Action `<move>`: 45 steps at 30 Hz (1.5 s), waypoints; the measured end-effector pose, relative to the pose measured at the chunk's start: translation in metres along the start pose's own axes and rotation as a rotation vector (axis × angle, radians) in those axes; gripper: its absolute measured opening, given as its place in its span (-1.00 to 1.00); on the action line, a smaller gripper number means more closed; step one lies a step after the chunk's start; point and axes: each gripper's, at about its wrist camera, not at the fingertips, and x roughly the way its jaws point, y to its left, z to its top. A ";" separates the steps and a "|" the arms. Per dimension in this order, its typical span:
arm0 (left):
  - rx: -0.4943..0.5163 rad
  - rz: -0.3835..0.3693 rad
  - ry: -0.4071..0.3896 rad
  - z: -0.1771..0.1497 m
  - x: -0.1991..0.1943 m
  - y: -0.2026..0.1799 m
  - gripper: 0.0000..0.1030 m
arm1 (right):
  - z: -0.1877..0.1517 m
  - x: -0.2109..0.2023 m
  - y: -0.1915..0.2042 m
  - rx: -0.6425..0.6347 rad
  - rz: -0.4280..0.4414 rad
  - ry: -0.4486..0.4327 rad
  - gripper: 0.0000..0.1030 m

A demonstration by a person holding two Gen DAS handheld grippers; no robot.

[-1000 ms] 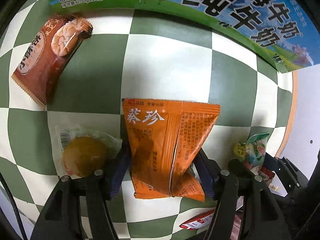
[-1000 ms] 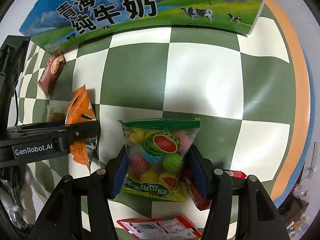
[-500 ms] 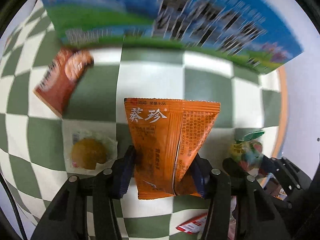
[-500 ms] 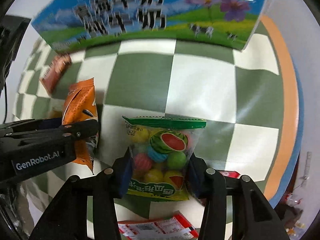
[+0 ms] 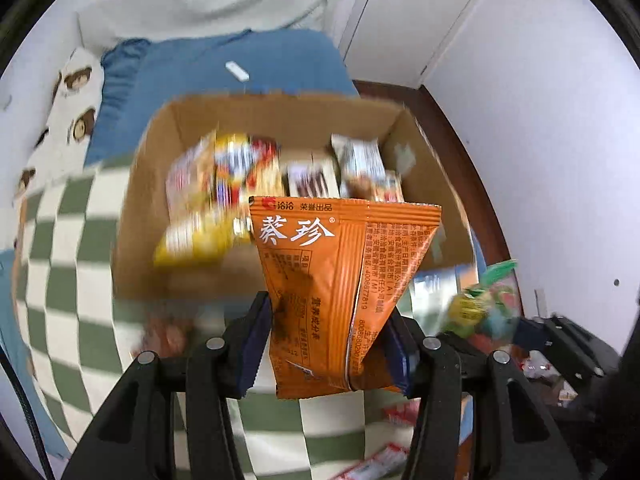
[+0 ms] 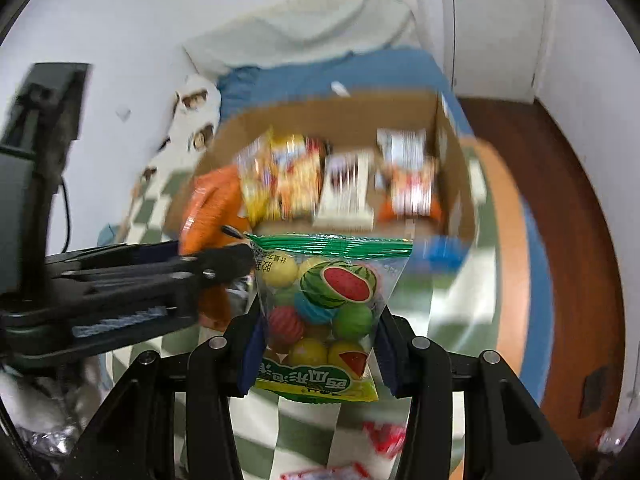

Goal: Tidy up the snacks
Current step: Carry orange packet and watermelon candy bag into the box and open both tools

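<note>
Both tongs grip snacks, the left tongs (image 5: 328,344) an orange packet (image 5: 340,280) and the right tongs (image 6: 316,348) a gumball bag (image 6: 324,304), with the open cardboard box (image 5: 160,184) ahead and below both.

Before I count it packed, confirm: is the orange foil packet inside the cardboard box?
No, the orange foil packet is clamped in the left tongs.

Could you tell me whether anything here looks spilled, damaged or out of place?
Nothing stands out as damaged or spilled. The left gripper holds an intact orange packet and the right gripper an intact watermelon candy bag, both near the open cardboard box. A few red wrappers lie loose on the checked cloth.
</note>
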 end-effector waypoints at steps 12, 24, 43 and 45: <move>-0.038 0.124 0.210 0.088 0.090 0.052 -0.05 | 0.109 0.074 -0.020 -0.001 -0.048 0.102 -0.04; -0.051 0.133 0.364 0.067 0.134 0.071 -0.02 | 0.094 0.142 -0.037 0.014 -0.006 0.303 -0.02; -0.094 0.170 0.252 0.045 0.091 0.081 0.75 | 0.089 0.135 -0.047 0.038 -0.123 0.339 0.87; -0.091 0.178 0.230 0.042 0.082 0.080 0.75 | 0.088 0.130 -0.046 0.036 -0.138 0.328 0.89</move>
